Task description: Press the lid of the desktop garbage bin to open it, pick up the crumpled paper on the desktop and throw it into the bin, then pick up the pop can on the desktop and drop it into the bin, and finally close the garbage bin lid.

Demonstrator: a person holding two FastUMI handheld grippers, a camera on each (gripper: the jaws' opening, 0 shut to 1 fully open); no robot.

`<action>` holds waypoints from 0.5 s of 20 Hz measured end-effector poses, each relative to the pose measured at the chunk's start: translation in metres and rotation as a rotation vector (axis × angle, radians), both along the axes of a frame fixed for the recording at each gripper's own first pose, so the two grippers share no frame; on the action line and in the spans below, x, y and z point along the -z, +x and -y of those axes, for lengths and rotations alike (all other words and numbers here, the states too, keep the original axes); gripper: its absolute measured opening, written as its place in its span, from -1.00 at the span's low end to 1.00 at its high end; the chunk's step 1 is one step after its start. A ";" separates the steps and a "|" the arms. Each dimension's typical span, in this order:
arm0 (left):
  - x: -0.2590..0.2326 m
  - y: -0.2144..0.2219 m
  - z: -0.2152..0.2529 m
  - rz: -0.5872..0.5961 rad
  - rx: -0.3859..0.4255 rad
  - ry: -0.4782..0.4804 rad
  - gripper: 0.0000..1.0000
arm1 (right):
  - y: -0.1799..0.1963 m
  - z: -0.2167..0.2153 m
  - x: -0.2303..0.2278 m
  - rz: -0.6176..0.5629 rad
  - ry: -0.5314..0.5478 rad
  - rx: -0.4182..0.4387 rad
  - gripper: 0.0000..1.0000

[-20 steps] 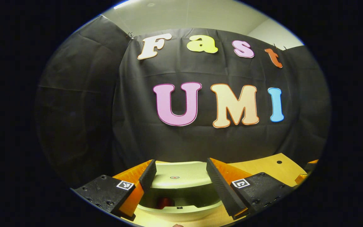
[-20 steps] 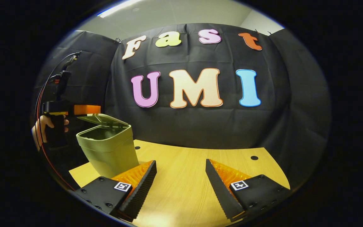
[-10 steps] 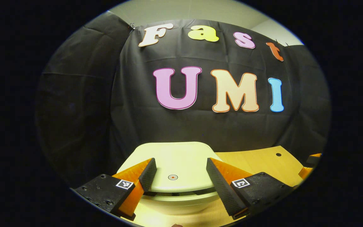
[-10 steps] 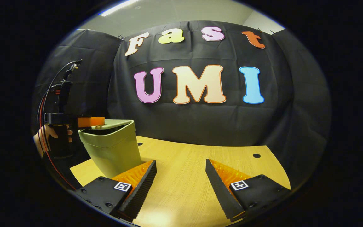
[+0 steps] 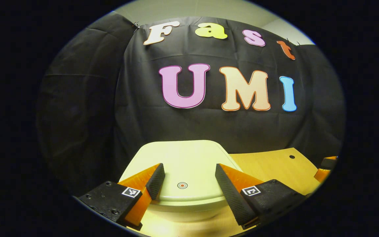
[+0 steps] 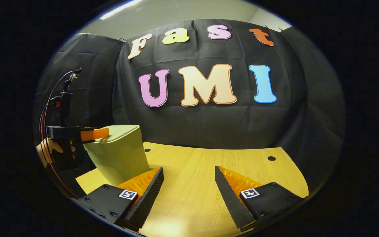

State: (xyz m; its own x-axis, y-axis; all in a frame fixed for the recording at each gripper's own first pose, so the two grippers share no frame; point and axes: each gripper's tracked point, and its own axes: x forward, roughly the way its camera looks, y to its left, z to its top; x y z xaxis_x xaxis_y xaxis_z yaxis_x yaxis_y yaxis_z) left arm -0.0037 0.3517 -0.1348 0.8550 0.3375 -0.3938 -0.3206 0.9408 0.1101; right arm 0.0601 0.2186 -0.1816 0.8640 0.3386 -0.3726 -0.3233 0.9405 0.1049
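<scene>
Bin lid (image 5: 189, 161) lies flat and shut on the pale green garbage bin (image 6: 118, 154), which stands at the left end of the wooden bench (image 6: 202, 177), close to the black cloth wall. My left tongs (image 5: 187, 179) rest over the front part of that lid, their two fingers spread wide with nothing between them, one on each side of the small red ring mark (image 5: 182, 185) on the lid. From the right gripper view I see those left tongs (image 6: 92, 134) from the side, lying level on the lid's near edge, with a hand (image 6: 49, 149) behind them gripping the handle and red and black cables (image 6: 46, 108) looping up above it. My right tongs (image 6: 189, 184) hang over the bare middle of the bench, well apart from the bin, fingers held wide and gripping nothing. A small dark hole (image 6: 271, 158) sits in the bench top near its far right edge.
</scene>
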 end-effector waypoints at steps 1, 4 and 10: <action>-0.001 -0.001 0.000 0.019 0.004 -0.009 0.94 | 0.000 -0.002 0.000 0.003 0.002 -0.002 0.96; -0.005 0.003 0.005 0.060 0.031 -0.034 0.96 | 0.003 -0.010 -0.005 0.015 0.013 -0.003 0.97; -0.013 -0.002 0.007 0.101 0.094 0.002 0.94 | 0.009 -0.010 -0.025 0.075 -0.011 0.055 0.97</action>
State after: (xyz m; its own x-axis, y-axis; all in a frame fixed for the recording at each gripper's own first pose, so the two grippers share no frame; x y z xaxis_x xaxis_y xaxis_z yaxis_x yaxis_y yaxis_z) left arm -0.0057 0.3452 -0.1214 0.9181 0.2549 -0.3035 -0.2409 0.9670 0.0831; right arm 0.0688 0.2289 -0.1562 0.9068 0.2857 -0.3099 -0.2773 0.9581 0.0716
